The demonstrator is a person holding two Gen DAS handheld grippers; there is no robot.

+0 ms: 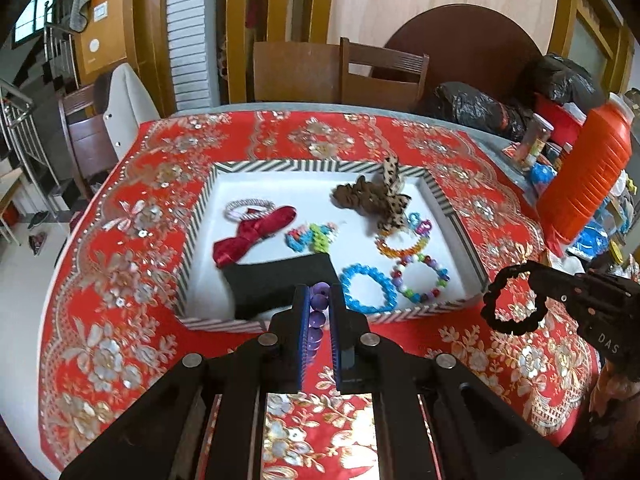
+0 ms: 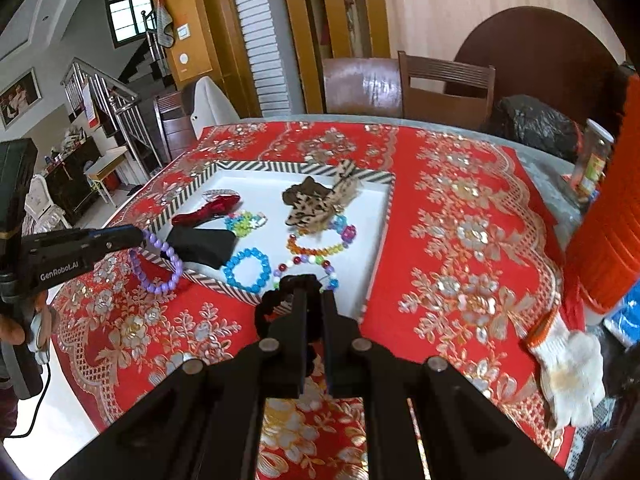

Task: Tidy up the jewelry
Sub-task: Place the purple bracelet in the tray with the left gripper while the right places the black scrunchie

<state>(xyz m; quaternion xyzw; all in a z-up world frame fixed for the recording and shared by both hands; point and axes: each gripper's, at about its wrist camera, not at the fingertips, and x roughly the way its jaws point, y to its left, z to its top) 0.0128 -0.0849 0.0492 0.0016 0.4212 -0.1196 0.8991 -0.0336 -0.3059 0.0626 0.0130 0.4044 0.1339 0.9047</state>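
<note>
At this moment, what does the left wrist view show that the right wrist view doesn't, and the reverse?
Only the left wrist view shows the whole black scrunchie hanging as a loop from the right claw, outside the tray.

Only the right wrist view shows the purple bead bracelet dangling as a full loop from the left claw, plus a white work glove on the red tablecloth.

Both show the striped tray holding the blue bead bracelet, red bow and leopard-print bow.
</note>
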